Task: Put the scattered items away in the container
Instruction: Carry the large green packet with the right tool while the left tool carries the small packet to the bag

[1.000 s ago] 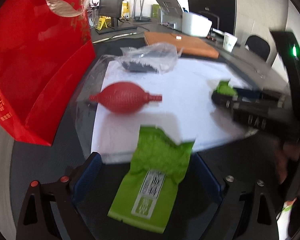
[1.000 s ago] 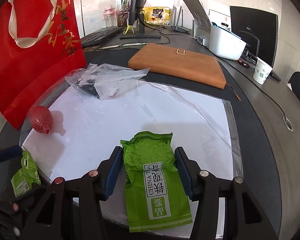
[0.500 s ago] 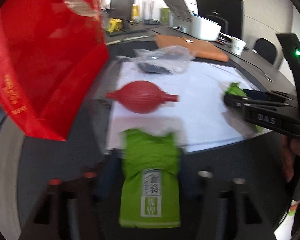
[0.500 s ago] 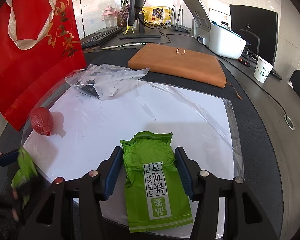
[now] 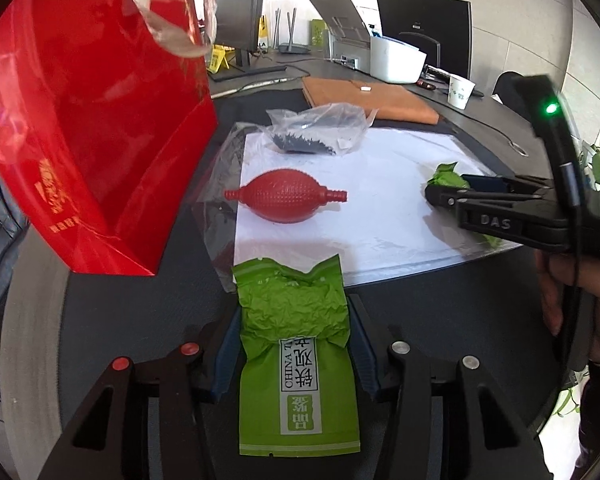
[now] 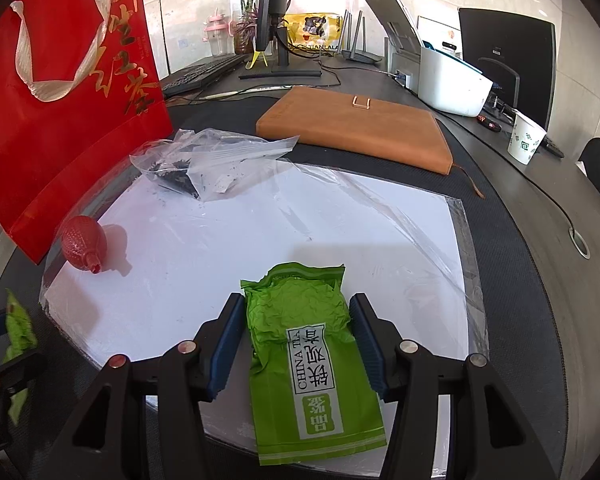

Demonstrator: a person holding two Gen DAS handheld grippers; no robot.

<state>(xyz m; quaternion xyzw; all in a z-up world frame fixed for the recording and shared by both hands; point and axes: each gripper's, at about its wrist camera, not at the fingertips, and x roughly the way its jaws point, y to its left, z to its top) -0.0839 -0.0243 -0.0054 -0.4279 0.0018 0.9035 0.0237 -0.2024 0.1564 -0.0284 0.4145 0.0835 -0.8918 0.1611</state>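
The dark tabletop [image 6: 548, 280] carries everything, and on it lies a white sheet under clear film [image 6: 260, 240]. At its left edge stands the red gift bag [image 5: 80, 120], upright, its mouth open toward my left camera and a ribbon handle [image 6: 56, 40] showing on its outer face. Behind the sheet lies a tan leather folder [image 6: 360, 128], touching nothing of mine. At the sheet's far left corner a clear plastic bag [image 6: 204, 164] holds dark loose leaves. Near the bag's foot the red rubber bulb [image 5: 286, 196] lies on its side on the sheet.

My left hand-held gripper [image 5: 294, 350] is clamped on a green tea packet [image 5: 296, 360], its blue pads pressing both long edges; the packet hangs over the bare tabletop, just off the sheet's near edge and beside the gift bag. My right hand-held gripper [image 6: 296, 350] is likewise closed on a second green tea packet [image 6: 312, 360], held above the sheet's near edge. From the left camera that second packet shows only as a crumpled green tip beyond the pads.
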